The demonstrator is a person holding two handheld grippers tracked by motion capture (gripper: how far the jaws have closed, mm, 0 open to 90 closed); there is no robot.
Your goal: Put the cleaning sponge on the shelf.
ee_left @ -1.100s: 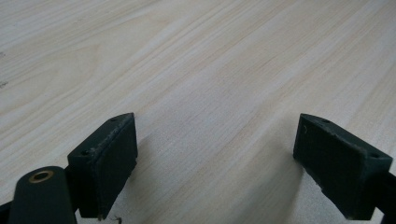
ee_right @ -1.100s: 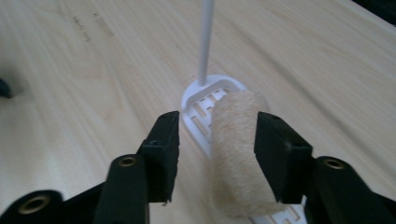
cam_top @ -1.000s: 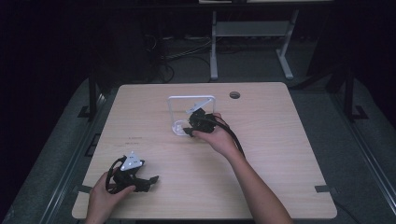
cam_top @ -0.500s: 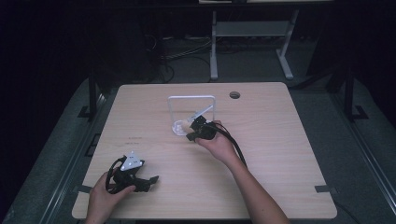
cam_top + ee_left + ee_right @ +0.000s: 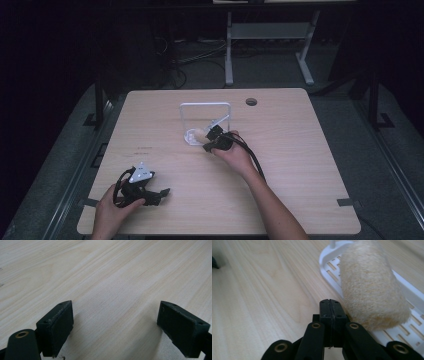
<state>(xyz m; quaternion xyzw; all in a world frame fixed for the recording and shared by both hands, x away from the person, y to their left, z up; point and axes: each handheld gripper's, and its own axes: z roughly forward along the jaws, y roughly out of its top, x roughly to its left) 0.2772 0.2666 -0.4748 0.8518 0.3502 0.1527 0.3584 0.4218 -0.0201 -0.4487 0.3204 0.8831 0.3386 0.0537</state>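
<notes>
My right gripper point(image 5: 329, 302) is pressed together, empty, just beside the loofah roll point(image 5: 372, 287) lying on the white rack point(image 5: 412, 293) mid-desk. It looks light, soft and springy, so I'd pinch across its middle. My left gripper point(image 5: 115, 325) stands spread.

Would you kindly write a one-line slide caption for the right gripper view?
Right gripper, shut with nothing between its fingers, beside a beige loofah roll lying on a white slotted rack.

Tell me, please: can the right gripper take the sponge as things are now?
Probably not yet. The right gripper is shut on nothing, its tips beside the sponge, which lies free on the white rack. It would need to open first.
</notes>
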